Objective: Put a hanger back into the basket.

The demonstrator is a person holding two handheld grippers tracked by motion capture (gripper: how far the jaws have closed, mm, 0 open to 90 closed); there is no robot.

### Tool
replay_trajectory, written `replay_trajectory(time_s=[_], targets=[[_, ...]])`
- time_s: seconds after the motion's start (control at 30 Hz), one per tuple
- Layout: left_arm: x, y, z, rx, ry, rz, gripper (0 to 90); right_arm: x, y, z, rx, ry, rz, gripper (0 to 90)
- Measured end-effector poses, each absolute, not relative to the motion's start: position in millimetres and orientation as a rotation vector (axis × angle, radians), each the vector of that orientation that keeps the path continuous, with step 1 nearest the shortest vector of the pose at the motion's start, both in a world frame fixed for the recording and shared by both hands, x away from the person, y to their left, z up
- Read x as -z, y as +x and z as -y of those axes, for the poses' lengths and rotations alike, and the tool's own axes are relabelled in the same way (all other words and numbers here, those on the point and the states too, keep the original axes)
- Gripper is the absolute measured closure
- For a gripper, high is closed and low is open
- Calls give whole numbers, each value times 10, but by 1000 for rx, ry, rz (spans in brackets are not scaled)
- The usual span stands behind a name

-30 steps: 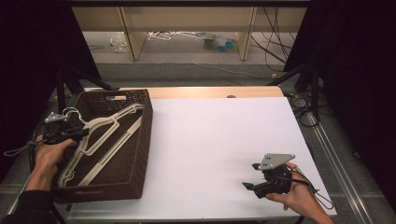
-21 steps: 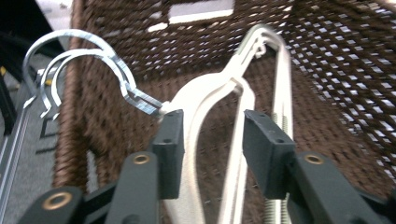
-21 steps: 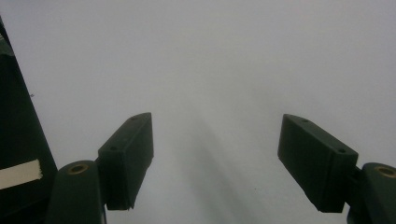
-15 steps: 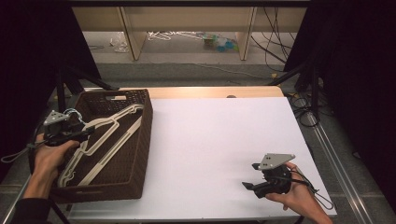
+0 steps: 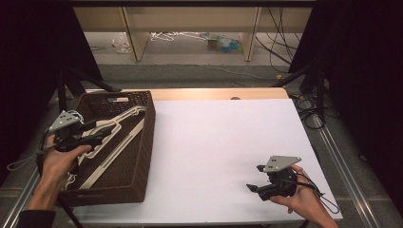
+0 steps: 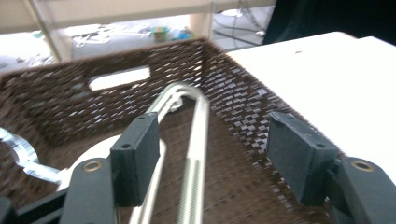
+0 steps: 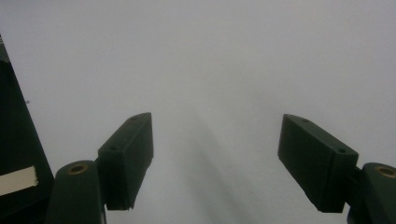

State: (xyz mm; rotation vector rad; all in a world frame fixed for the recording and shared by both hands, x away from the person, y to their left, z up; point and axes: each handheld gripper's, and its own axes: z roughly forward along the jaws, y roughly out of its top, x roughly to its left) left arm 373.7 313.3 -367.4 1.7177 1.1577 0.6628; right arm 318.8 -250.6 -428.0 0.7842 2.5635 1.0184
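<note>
Jaws of left gripper (image 6: 210,154) just been spreading over hangers (image 5: 111,142) in basket (image 5: 142,142) at table's (image 5: 214,142) left edge, nothing pinched.

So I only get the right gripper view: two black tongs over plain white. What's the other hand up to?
Observer: The left tongs hover over a brown woven basket at the left of the white table.
Operator: Anything in that basket?
Observer: White clothes hangers, several of them, lying loosely on its bottom.
Operator: Is it holding one?
Observer: No. Its jaws have just been opening and stand wide apart. Nothing is pressed between them, and a hanger lies below the gap.
Operator: And my own hand, from outside?
Observer: The right tongs rest low near the table's front right corner, open and empty.
</note>
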Motion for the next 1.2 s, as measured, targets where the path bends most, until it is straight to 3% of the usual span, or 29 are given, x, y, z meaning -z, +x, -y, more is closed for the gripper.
replay_trajectory(time_s=[0.67,1.2], targets=[[3568,3487,-2318,-569,1750,-949,170,4238,3193,2525,-1065,796,-2535,276],[3669,3327,-1948,-521,1759,-871,162,4221,3188,2525,-1111,799,-2496,274]])
